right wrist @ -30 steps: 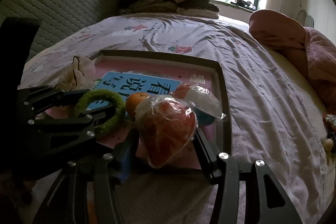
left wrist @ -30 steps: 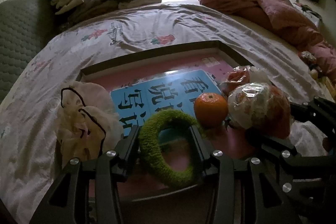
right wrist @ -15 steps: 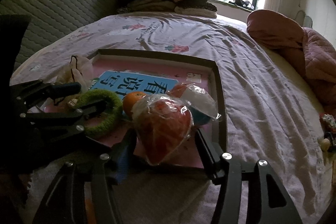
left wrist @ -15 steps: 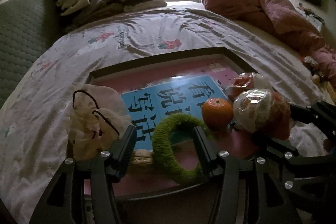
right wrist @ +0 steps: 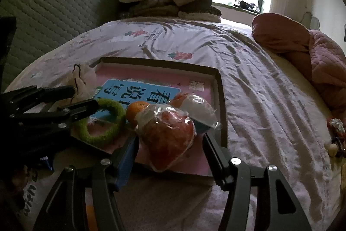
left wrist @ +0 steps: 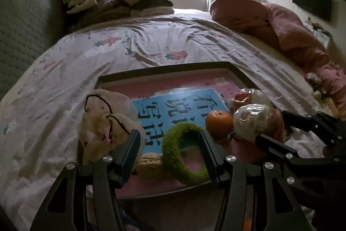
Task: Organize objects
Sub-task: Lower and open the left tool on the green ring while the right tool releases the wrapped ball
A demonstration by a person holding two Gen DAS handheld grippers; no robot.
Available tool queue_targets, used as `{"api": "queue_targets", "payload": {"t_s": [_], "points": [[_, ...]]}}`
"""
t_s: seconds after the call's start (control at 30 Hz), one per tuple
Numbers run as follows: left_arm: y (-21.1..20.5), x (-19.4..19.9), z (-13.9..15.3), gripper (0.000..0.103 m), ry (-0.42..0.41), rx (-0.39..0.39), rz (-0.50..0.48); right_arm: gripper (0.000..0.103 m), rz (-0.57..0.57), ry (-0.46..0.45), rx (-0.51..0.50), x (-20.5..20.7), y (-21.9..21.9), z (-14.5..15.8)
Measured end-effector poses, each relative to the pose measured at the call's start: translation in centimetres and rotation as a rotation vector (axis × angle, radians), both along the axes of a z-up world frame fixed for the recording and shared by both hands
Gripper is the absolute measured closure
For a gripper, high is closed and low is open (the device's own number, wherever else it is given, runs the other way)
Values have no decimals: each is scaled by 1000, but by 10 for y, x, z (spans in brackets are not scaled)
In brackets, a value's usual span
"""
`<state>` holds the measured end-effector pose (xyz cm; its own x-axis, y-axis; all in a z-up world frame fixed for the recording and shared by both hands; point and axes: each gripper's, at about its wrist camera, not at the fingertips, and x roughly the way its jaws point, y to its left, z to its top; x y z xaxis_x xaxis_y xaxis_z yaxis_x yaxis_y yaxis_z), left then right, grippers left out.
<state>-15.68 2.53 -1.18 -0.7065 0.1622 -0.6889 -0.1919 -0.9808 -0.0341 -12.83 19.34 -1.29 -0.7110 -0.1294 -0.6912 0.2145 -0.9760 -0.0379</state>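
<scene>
Six items sit in or against the framed tray [left wrist: 173, 70], which lies on the bed [left wrist: 151, 47] near its foot.

1. Tray. Dark rim, pink floor. A blue sheet with large characters [left wrist: 173, 107] lies flat on the floor and carries no load at its far end. The far half of the tray is unoccupied.
2. Pale plastic bag with dark cord handles [left wrist: 103, 122]. It slumps over the tray's left rim, partly inside, partly on the bedsheet.
3. Wrapped red fruit [right wrist: 170, 133]. It rests on the tray's near right corner, in clear film. The right gripper [right wrist: 170, 144] stands with its jaws apart on either side of the fruit; neither pad visibly presses on it.
4. Second wrapped packet [right wrist: 194, 107], red and white, lies just behind the first, against the right rim.
5. Green fuzzy ring [left wrist: 181, 157]. It leans on the near rim. The left gripper [left wrist: 170, 153] has its jaws apart; the right finger sits inside the ring's opening, the left finger clear of it.
6. Orange [left wrist: 219, 121], beside the ring and touching the wrapped fruit.
7. Small tan walnut-like object [left wrist: 150, 163], between the left finger and the ring.

Assessment: collection into the tray appears largely complete. Remaining work, as judged: seating the bag fully inside and spreading the crowded near edge. A few small items lie on the bedsheet at far right [right wrist: 335, 133], too small to identify.
</scene>
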Motion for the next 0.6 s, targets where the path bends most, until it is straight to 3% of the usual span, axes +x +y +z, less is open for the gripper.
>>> {"api": "queue_targets", "payload": {"t_s": [0.6], "points": [[-5,9,5,45,24,-17,10,42,-39,29,-13,-2,8,7]]}}
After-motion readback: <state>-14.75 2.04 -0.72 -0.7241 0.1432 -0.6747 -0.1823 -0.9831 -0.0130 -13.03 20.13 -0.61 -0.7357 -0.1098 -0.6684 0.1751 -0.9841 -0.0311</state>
